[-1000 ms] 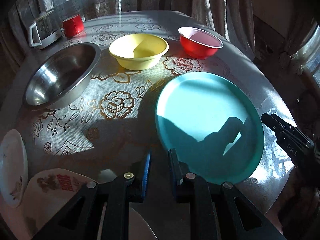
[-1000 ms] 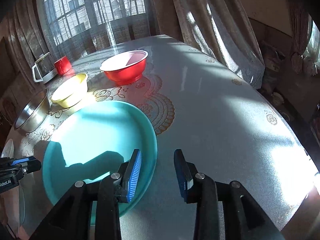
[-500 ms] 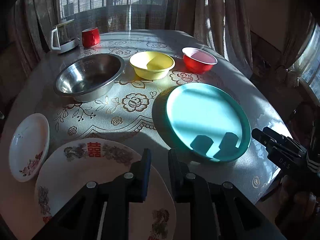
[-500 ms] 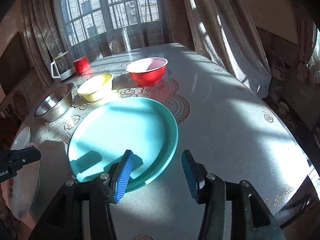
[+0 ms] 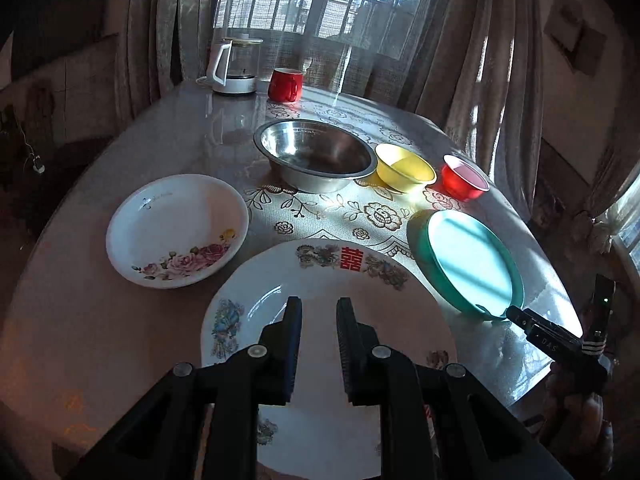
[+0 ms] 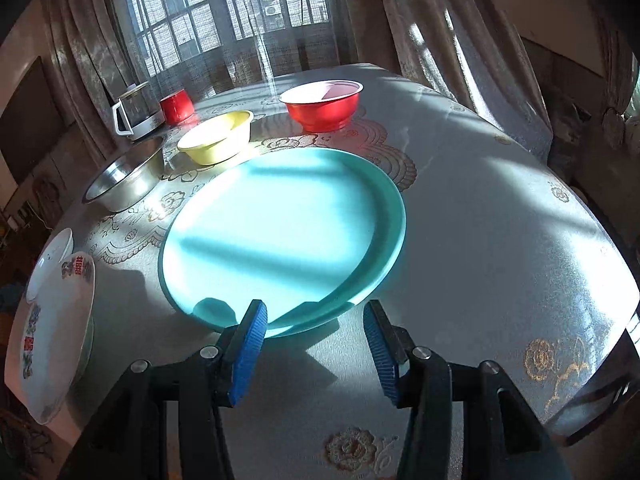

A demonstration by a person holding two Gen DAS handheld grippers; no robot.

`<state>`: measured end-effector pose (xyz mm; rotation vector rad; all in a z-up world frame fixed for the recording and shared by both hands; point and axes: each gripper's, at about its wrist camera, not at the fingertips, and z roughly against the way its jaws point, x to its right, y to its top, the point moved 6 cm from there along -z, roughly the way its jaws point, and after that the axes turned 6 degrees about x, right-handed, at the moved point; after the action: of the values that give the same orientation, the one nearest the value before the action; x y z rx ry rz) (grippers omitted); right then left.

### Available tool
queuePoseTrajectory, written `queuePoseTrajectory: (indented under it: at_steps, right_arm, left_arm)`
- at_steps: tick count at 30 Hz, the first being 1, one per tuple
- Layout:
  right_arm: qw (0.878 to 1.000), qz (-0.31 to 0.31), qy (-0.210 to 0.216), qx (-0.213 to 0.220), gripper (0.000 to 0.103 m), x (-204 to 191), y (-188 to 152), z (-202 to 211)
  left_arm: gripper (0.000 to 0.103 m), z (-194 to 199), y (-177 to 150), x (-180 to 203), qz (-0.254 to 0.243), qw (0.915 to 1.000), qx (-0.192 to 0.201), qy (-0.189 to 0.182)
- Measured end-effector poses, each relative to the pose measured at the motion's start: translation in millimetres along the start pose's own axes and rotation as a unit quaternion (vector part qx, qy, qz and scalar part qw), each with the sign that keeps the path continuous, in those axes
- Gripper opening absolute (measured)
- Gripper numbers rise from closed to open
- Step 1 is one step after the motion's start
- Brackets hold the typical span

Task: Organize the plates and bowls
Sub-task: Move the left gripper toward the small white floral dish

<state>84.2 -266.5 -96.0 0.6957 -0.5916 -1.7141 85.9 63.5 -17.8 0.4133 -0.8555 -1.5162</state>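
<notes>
My left gripper (image 5: pixel 318 304) hangs shut and empty over the large white plate (image 5: pixel 392 312) with the red character. A small flowered white plate (image 5: pixel 176 228) lies to its left. Behind stand a steel bowl (image 5: pixel 316 156), a yellow bowl (image 5: pixel 404 168) and a red bowl (image 5: pixel 464 176) in a row. The teal plate (image 6: pixel 280 232) lies flat on the table. My right gripper (image 6: pixel 313 306) stands open at its near rim, pads apart from it. The rim sits just ahead of the fingertips.
A glass kettle (image 5: pixel 236 68) and a red mug (image 5: pixel 285 85) stand at the far edge by the curtained window. The round table (image 6: pixel 500 240) has bare cloth right of the teal plate. Its edge drops off close on the right.
My left gripper has pulled back and swung left, from over the teal plate to over the large white plate. The right gripper's jaws have widened, and it has drawn back to the teal plate's near rim.
</notes>
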Motion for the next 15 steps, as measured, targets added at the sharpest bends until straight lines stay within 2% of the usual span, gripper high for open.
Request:
queuePoseTrajectory:
  at_steps: [4,8,9,11,15]
  right_arm:
    - [1.000,0.000,0.001,0.011,0.051,-5.3,-1.0,4.1]
    - [0.998,0.024,0.052,0.040,0.051,-32.9,14.6,21.1]
    - [0.996,0.033,0.075,0.043,0.052,-44.6,20.0,24.6]
    - [0.987,0.045,0.150,0.026,0.059,-75.3,28.7,26.5]
    - [0.956,0.046,0.287,-0.036,0.060,-147.0,39.0,18.4]
  left_arm:
    - [0.017,11.7,-12.9,-43.7,0.041,0.9990,0.009,0.014]
    - [0.019,23.2,-16.3,-86.4,0.076,0.9961,0.028,0.037]
    - [0.021,24.8,-15.2,-96.7,0.083,0.9949,0.033,0.048]
    - [0.024,25.9,-12.1,-119.3,0.103,0.9915,0.040,0.070]
    - [0.024,17.7,-8.1,-150.4,0.141,0.9870,0.037,0.068]
